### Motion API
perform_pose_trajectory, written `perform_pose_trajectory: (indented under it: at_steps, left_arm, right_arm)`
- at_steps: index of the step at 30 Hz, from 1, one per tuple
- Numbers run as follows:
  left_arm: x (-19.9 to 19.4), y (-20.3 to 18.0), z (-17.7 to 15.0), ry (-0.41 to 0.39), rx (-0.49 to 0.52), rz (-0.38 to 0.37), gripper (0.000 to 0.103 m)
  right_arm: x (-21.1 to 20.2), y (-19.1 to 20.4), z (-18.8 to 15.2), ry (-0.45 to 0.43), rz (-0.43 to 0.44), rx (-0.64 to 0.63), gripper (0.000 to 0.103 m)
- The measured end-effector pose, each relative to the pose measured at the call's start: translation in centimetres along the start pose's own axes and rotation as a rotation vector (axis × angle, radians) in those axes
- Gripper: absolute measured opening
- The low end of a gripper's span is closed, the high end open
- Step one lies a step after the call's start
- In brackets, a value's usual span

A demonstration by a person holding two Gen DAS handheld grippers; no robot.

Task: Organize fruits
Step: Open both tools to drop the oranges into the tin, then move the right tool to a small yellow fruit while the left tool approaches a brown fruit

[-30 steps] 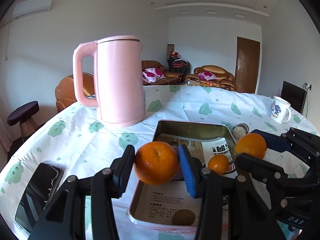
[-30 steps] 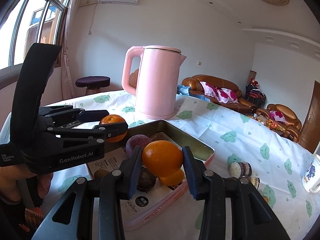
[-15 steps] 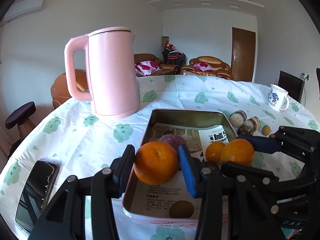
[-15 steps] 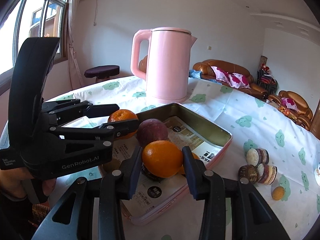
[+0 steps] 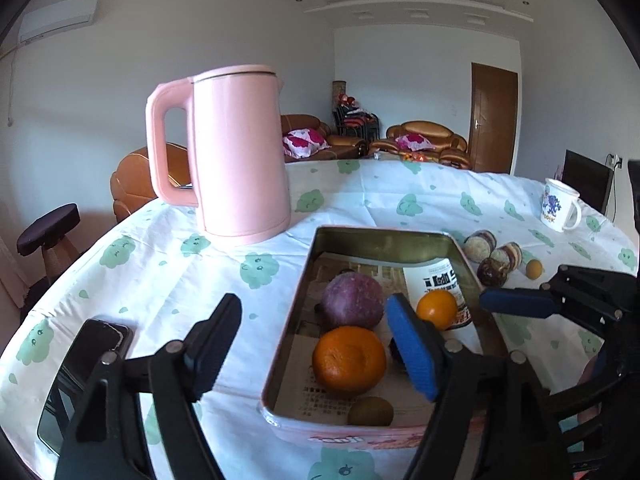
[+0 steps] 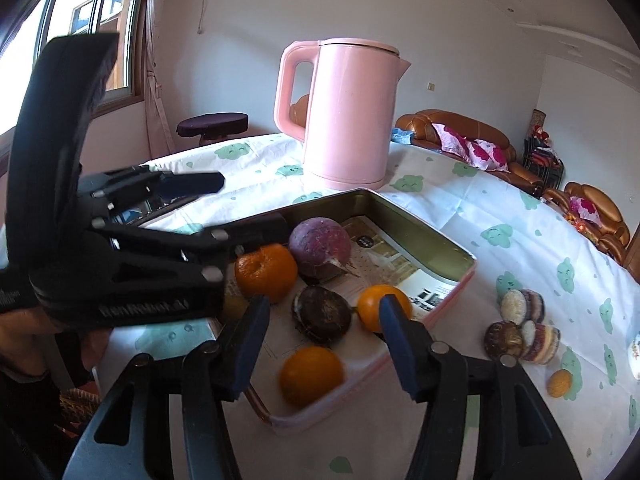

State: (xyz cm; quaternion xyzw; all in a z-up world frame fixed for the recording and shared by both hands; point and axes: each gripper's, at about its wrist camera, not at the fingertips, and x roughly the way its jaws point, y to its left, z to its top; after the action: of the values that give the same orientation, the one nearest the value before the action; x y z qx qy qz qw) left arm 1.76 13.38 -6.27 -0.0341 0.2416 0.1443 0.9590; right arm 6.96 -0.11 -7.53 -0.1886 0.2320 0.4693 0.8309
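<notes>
A pink-rimmed metal tray [image 5: 384, 236] [image 6: 452, 280] on the table holds the fruit. In the left wrist view a large orange [image 5: 349, 361] lies in it, with a purple fruit [image 5: 352, 301], a small orange [image 5: 437, 309] and a brown kiwi [image 5: 370, 411]. My left gripper [image 5: 316, 352] is open above the tray's near end, the orange free between its fingers. My right gripper [image 6: 324, 348] is open over the tray's near edge; a blurred orange [image 6: 311, 376] lies below it. The right wrist view also shows a dark halved fruit [image 6: 322, 313].
A pink kettle [image 5: 236, 152] [image 6: 348, 116] stands behind the tray. A phone [image 5: 84, 372] lies at the table's left edge. Halved fruits [image 6: 520, 332] and a small yellow fruit [image 6: 559, 383] lie right of the tray. A mug [image 5: 559, 205] stands far right.
Both grippers have opened and let go of their oranges, which now lie in the tray. Both grippers have drawn back a little from the tray.
</notes>
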Motion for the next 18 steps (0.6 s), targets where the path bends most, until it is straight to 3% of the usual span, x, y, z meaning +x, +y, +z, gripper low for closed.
perform_pose_trajectory:
  at_steps: [4, 7, 14, 18]
  left_arm:
    - [-1.2, -1.2, 1.2, -0.053, -0.006, -0.022, 0.078]
    - [-1.4, -3.9, 1.9, -0.070, 0.017, -0.084, 0.078]
    - [0.3, -12.0, 3.0, -0.046, 0.097, -0.248, 0.078]
    - [2.7, -15.1, 3.5, -0.013, 0.129, -0.259, 0.078]
  right_arm:
    - [-2.4, -2.5, -0.9, -0.024, -0.068, 0.024, 0.059]
    - [-4.5, -5.9, -1.7, -0.035, -0.137, 0.094, 0.059]
    - [-6.5, -13.8, -4.2, 0.006, -0.361, 0.279, 0.059]
    - [-6.2, -16.3, -5.1, 0.034, -0.410, 0.343, 0.059]
